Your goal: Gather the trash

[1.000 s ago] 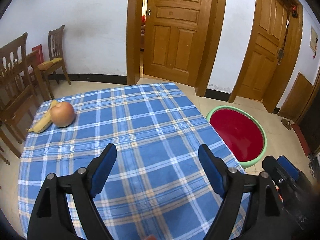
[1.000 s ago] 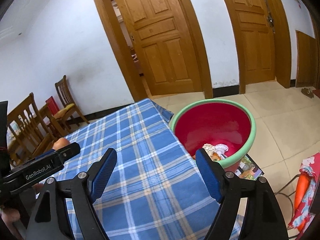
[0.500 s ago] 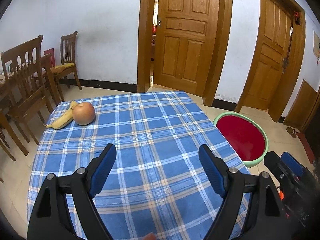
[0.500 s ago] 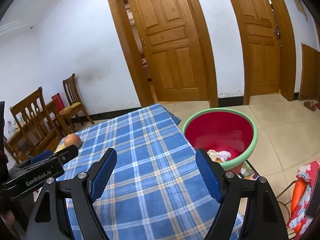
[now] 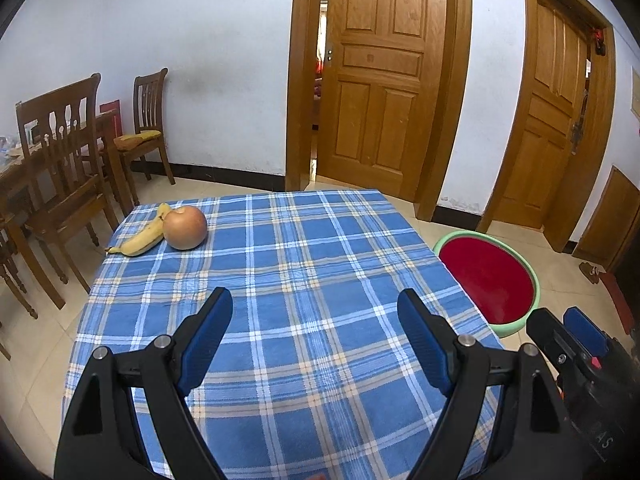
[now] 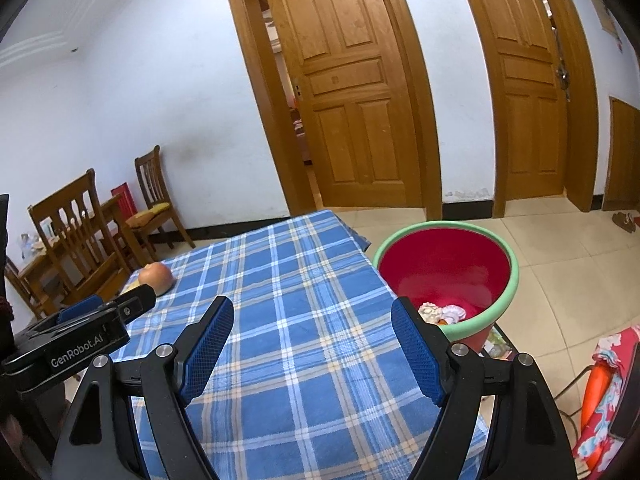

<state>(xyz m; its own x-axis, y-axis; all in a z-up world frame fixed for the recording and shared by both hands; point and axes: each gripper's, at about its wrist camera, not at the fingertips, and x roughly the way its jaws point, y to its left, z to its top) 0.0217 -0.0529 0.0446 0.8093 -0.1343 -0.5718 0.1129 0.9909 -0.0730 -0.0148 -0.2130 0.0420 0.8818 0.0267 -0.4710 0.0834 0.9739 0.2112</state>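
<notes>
Crumpled white scraps, paper or tissue by the look, sit at the bottom of the red bin [image 6: 444,276] with the green rim, plus something orange I can't identify; that's the trash collected so far. The bin stands on the floor just beside the tabletop [image 5: 280,280] edge, on the right. On the blue checked cloth the only loose items are a banana [image 5: 140,238] and an apple [image 5: 185,227], touching each other at the far left corner, well apart from both claws. Whether they count as trash I can't tell; both look whole. If they go: the apple is firm, round and smooth, so likely to roll or slip, best pinched across its widest part. The banana is softer and bruises, so take it mid-length across the narrow side with a light squeeze. Both are probably light enough for one claw. Left claw [image 5: 316,320] has its jaws wide apart, nothing between them; right claw [image 6: 312,330] likewise, both hovering over bare cloth.
</notes>
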